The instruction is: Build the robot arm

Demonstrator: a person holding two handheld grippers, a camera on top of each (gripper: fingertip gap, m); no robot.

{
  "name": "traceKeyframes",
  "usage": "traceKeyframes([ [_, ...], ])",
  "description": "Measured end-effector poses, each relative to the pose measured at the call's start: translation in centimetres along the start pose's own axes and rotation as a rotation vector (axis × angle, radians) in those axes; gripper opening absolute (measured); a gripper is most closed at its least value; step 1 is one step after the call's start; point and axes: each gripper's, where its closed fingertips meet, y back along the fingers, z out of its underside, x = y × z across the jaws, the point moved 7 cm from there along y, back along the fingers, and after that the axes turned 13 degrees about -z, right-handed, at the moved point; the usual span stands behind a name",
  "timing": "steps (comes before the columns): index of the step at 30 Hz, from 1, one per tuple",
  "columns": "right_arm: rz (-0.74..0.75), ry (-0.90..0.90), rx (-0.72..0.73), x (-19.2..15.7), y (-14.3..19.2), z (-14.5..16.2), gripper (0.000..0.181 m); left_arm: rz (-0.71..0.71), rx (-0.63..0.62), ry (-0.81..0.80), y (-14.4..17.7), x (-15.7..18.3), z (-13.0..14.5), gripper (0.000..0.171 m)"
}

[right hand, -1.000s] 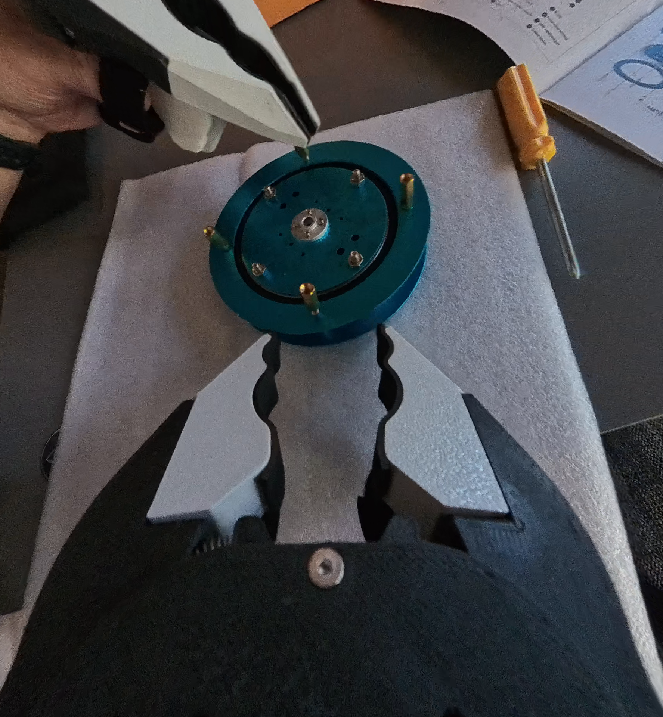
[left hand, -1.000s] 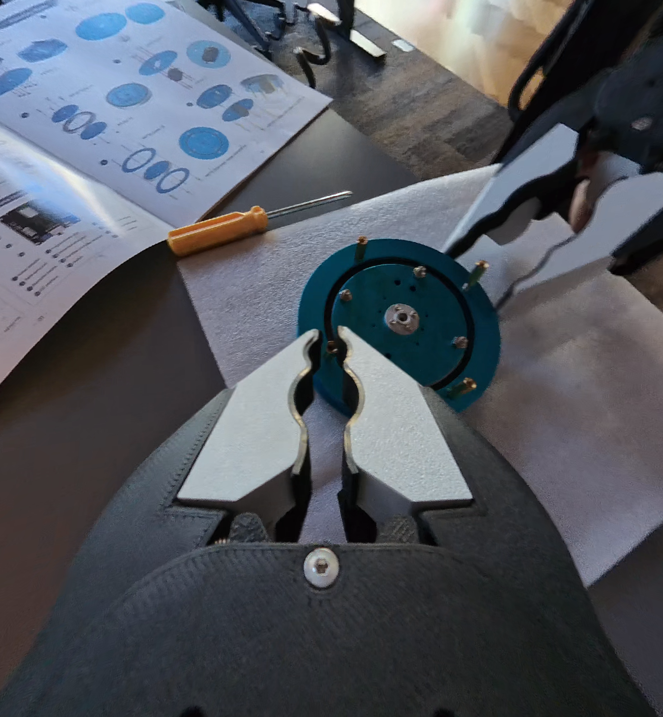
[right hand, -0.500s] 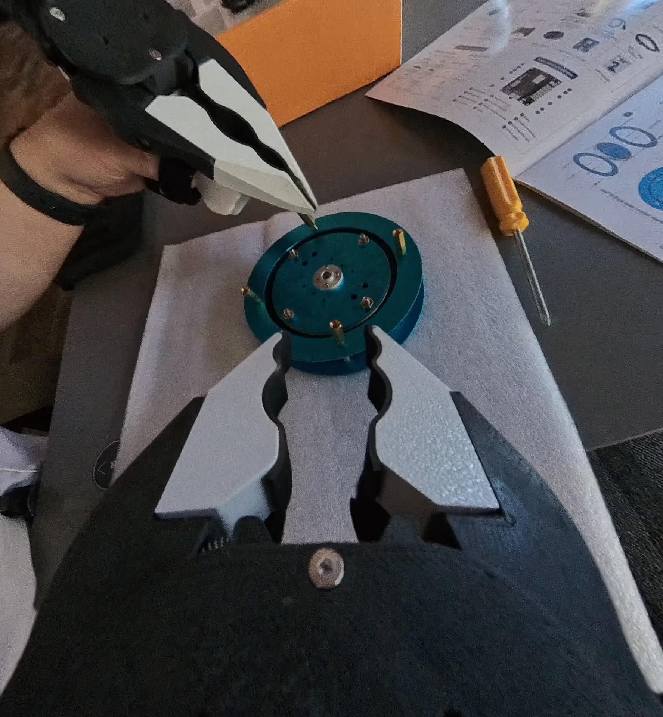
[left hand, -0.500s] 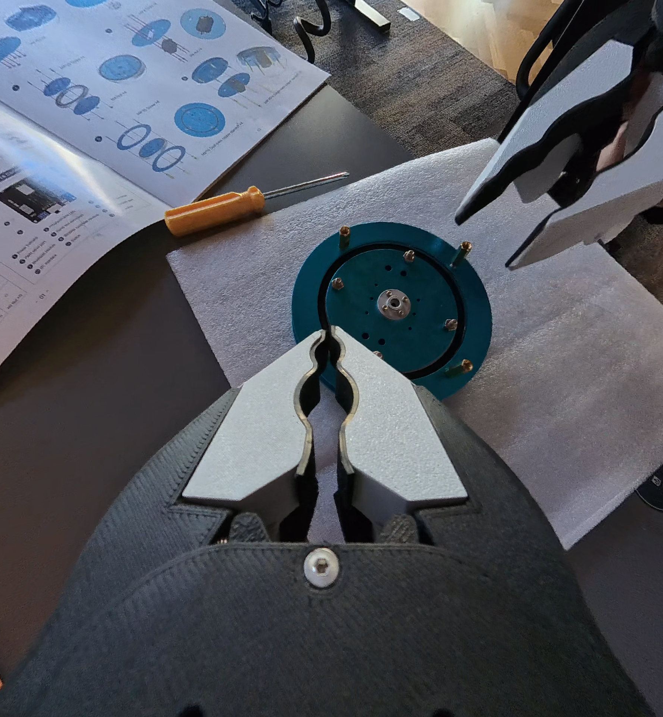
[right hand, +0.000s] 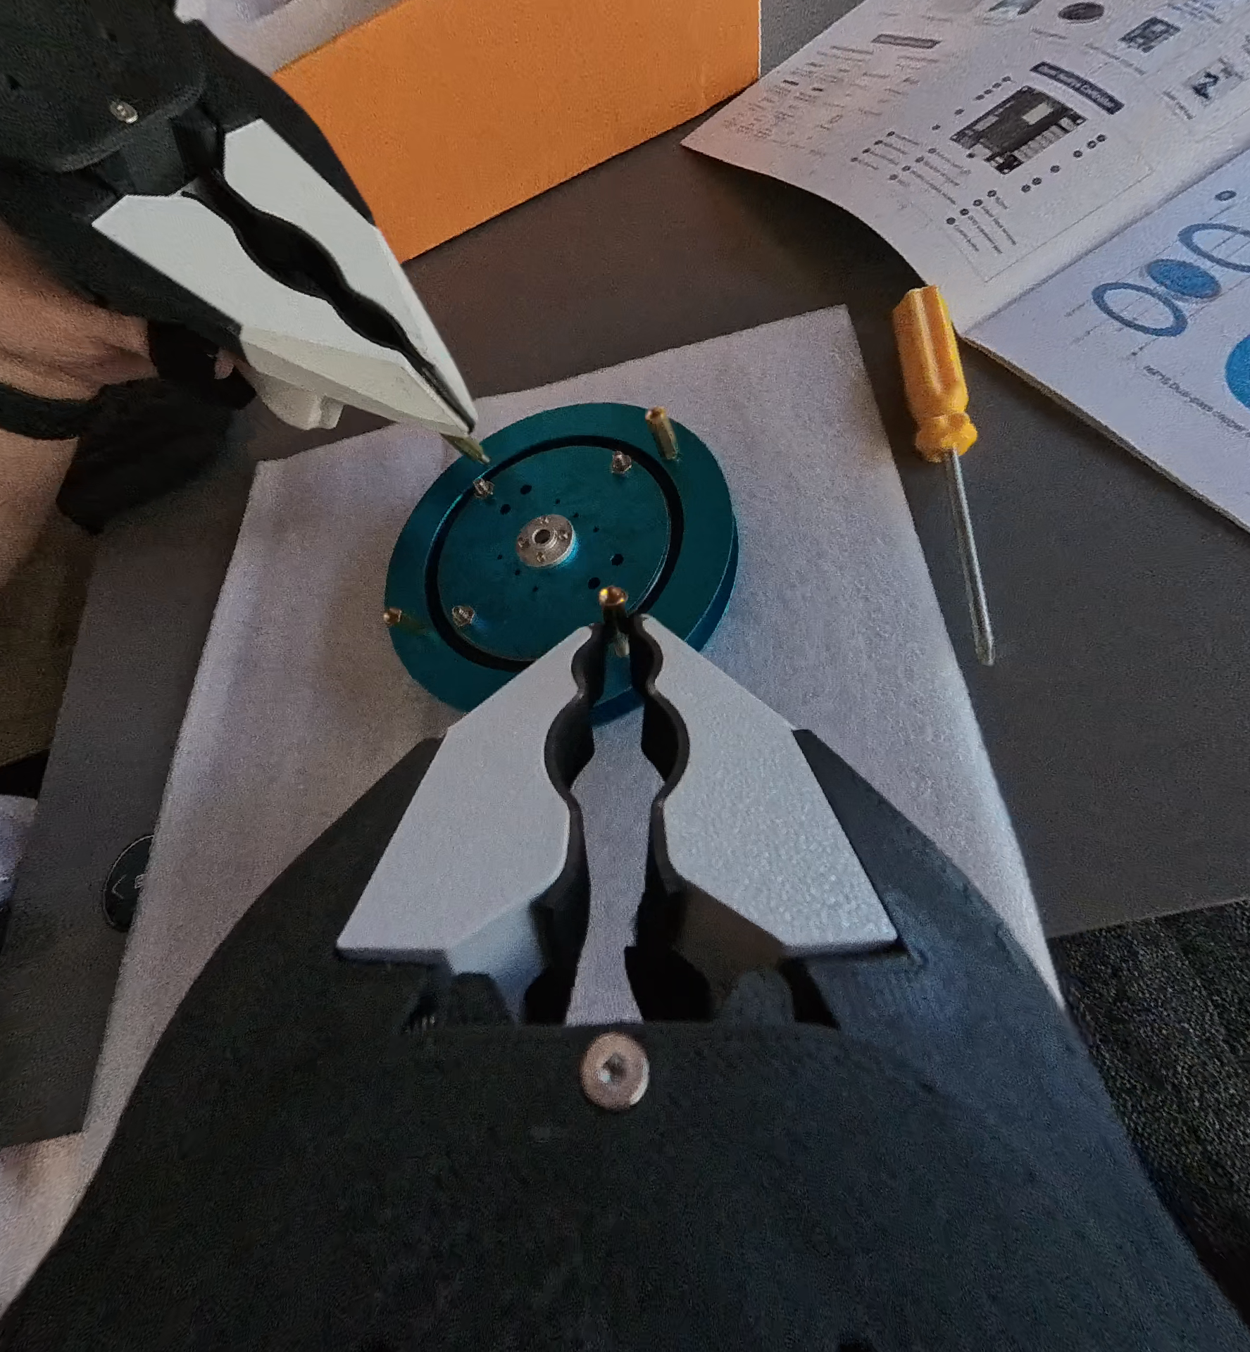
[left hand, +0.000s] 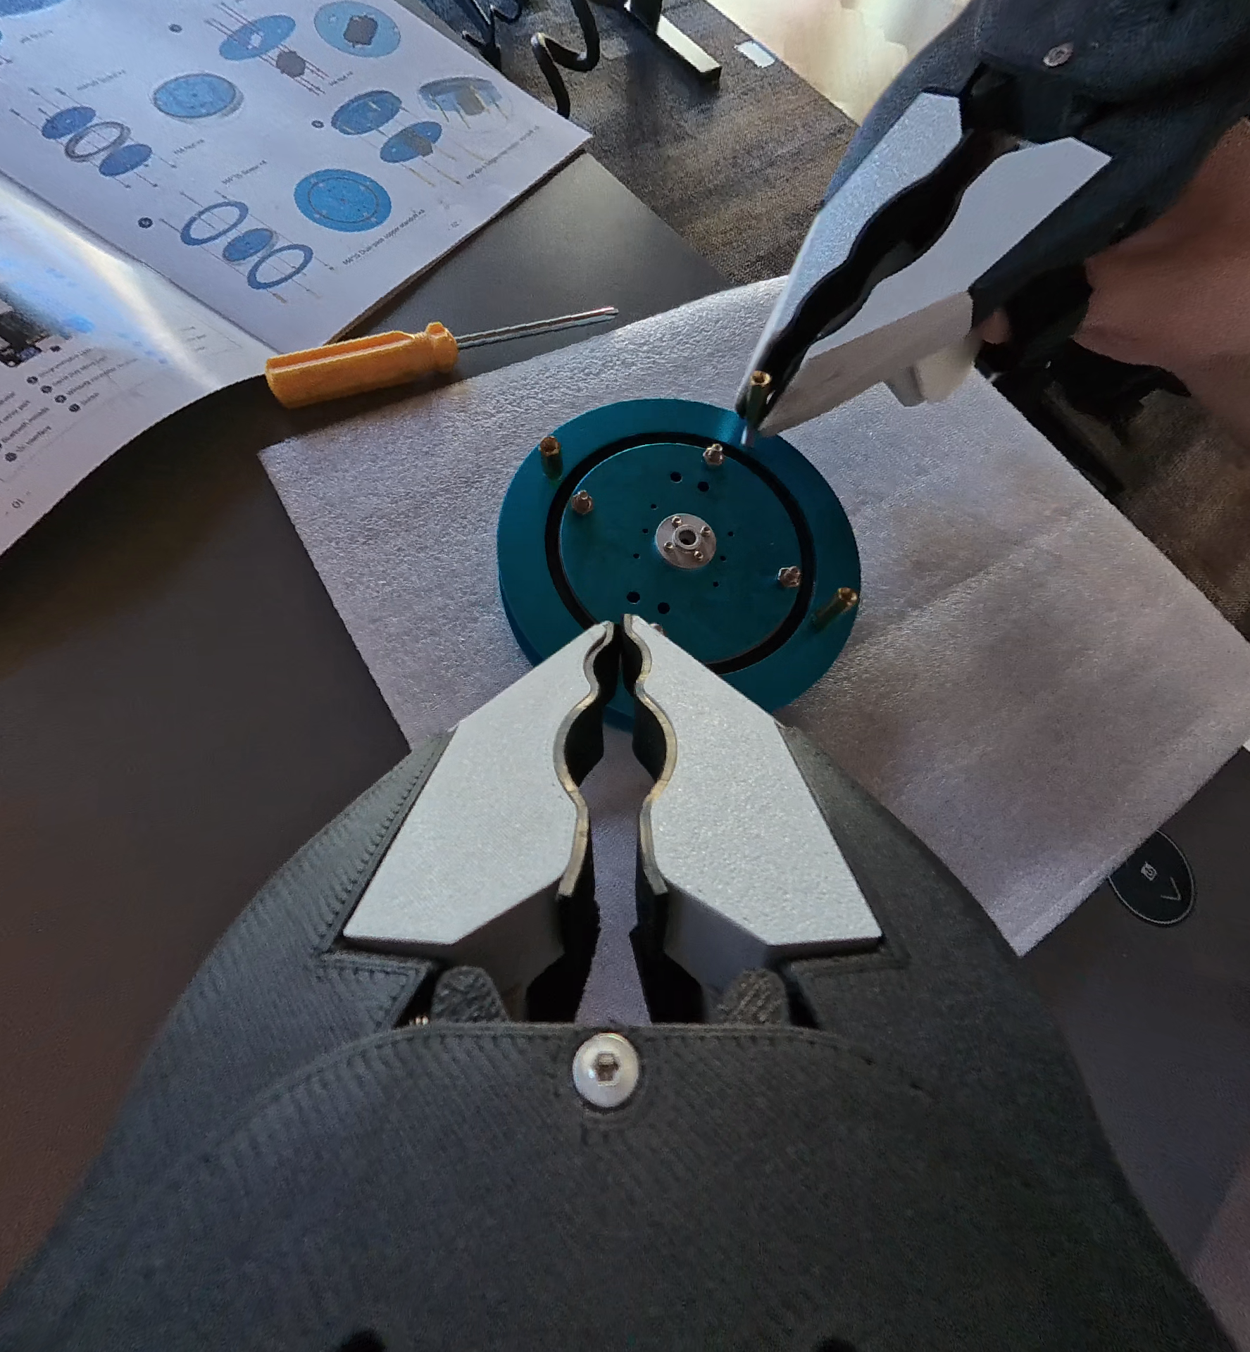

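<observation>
Dark surface [right hand: 1119, 695] carries a white foam sheet [right hand: 826, 585] along its near edge, apparently as padding for the blue disc assembly [left hand: 680, 541] lying flat at the sheet's centre; an open booklet [left hand: 168, 183] covers the far corner and a yellow-handled screwdriver [left hand: 362, 362] lies by the sheet's far edge. Left tool [right hand: 472, 432], tips pressed together, pinches a brass standoff [right hand: 472, 448] at the disc's rim. Right tool [right hand: 616, 629], tips nearly together, grips another standoff [right hand: 613, 607] on the opposite rim.
</observation>
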Motion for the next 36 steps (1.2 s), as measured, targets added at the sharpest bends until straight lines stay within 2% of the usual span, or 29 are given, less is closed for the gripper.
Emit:
traceKeyframes([
  [12, -0.073, 0.035, -0.103, 1.5, -0.6, -0.5, 0.005, -0.01, 0.013, 0.027, 0.6, 1.2, 0.5, 0.0],
  [19, -0.082, 0.07, -0.079, 1.3, -0.5, -0.3, 0.005, -0.059, 0.033, 0.06, 0.6, 0.5, 0.8, 0.0],
  [21, -0.089, 0.079, -0.066, 1.4, -0.4, -0.2, 0.009, -0.083, 0.02, 0.056, 0.6, 0.4, 1.0, 0.007],
  [22, -0.087, 0.083, -0.051, 1.5, -0.3, -0.2, 0.018, -0.097, 0.019, 0.055, 0.7, 0.4, 1.1, 0.012],
  [25, -0.119, 0.133, 0.008, 1.4, 0.7, -0.4, 0.02, -0.121, 0.071, 0.037, 1.7, 0.7, 1.1, 0.017],
  [27, -0.138, 0.201, 0.025, 1.4, 1.6, -0.2, 0.021, -0.146, 0.109, 0.002, 2.6, 1.0, 1.2, 0.023],
  [32, -0.271, 0.445, -0.053, 0.7, 2.0, 1.3, 0.043, -0.218, 0.111, -0.204, 3.4, 1.6, 2.3, 0.03],
  [36, -0.215, 0.734, -0.092, -0.5, 1.7, 1.7, 0.05, -0.236, 0.121, -0.446, 3.1, 2.7, 2.4, 0.031],
])
